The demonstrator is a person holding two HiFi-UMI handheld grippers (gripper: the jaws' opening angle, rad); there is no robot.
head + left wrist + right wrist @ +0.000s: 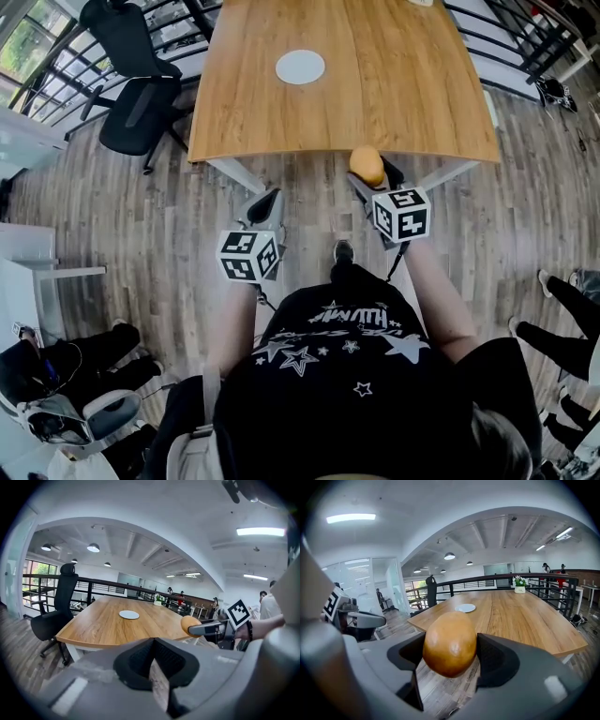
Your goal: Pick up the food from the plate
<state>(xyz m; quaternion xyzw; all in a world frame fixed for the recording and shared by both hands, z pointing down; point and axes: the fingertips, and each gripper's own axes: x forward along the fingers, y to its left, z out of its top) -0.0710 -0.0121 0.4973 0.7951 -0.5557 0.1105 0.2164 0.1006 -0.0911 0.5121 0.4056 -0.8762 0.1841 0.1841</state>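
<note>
The left tool (270, 199) is closest to the person, low over the wood floor (141, 225) at about 11 o'clock from the body. Its jaws are closed tip to tip and there is nothing in them.

A little farther out, at about 1 o'clock, is the right tool (372, 178). Its jaws stand wide apart and hold a round, golden-brown bread roll (450, 643). One black pad presses on the left side of the roll and one on the right, across its fat middle. The roll is up in the air, off the plate, just in front of the near edge of the desk (412, 103).

The roll looks light. It is probably soft inside, so a hard squeeze could dent it. Its skin is smooth and shiny, so it might slip if the hold is too loose. The middle, where it is widest, seems the best place to hold it, and that is where the pads sit now. A gentle, steady squeeze should be enough.

Farther away, at about 12 o'clock on the desk, is the small white plate (300, 67). It has nothing on it, and it is well apart from the roll.

A black office chair (136, 103) stands on the floor beside the desk at about 10 o'clock.
</note>
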